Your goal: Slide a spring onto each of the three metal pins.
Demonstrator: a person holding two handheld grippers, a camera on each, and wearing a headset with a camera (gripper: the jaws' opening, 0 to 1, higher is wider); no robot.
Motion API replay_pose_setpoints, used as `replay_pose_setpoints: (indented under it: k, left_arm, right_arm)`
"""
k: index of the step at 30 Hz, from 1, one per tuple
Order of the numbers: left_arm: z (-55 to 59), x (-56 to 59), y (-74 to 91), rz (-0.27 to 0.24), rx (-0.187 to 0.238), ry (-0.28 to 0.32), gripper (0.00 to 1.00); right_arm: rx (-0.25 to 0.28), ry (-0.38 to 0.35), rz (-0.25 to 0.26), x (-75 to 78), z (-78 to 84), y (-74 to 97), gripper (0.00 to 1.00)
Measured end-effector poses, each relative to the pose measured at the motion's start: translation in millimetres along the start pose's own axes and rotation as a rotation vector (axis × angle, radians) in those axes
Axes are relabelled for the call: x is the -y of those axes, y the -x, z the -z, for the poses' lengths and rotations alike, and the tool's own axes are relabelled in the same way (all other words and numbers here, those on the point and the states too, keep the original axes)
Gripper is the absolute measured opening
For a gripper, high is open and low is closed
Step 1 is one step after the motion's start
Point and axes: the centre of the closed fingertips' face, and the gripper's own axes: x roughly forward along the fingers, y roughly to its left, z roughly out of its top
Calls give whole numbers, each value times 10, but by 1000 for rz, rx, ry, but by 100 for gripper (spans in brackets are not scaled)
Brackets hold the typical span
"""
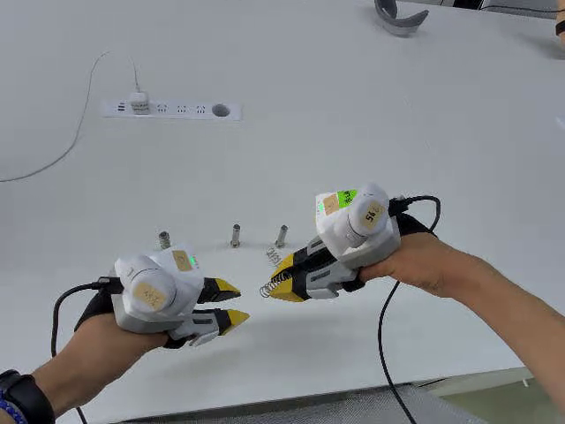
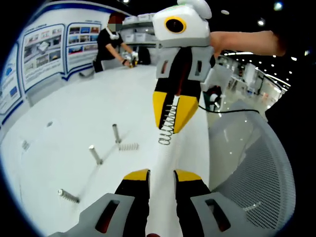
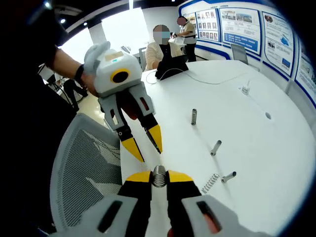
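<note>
Spring [image 1: 275,284] tight in right tool [image 1: 282,281]; left tool [image 1: 241,302] agape, empty, just beside.

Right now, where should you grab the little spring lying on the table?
Pinch the loose spring across its middle coils, coming down from above. It lies flat on its side near a bare pin, so both sides are free, and a middle hold should leave an end open for the pin.
</note>
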Motion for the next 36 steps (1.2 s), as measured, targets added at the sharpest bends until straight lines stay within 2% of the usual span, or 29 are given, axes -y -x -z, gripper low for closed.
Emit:
replay_pose_setpoints:
  k: [2, 6, 16, 26, 31, 36]
  left_arm:
    - [16, -22, 9, -9, 0, 11, 20]
    - [85, -165, 35, -76, -1, 55, 20]
    - [181, -365, 117, -142, 6, 110, 22]
    - [263, -487, 164, -185, 3, 145, 27]
    - [309, -498, 170, -195, -5, 160, 30]
    - [329, -539, 201, -214, 5, 185, 34]
  right_arm:
    - [-7, -4, 10, 23, 27, 3, 12]
    - [-15, -4, 28, 68, 51, 9, 12]
    - [-30, -18, 56, 225, 90, -16, 12]
    - [-45, -26, 79, 380, 95, -86, 12]
    - [-53, -30, 90, 457, 82, -123, 12]
    - [-68, -30, 107, 555, 81, -142, 12]
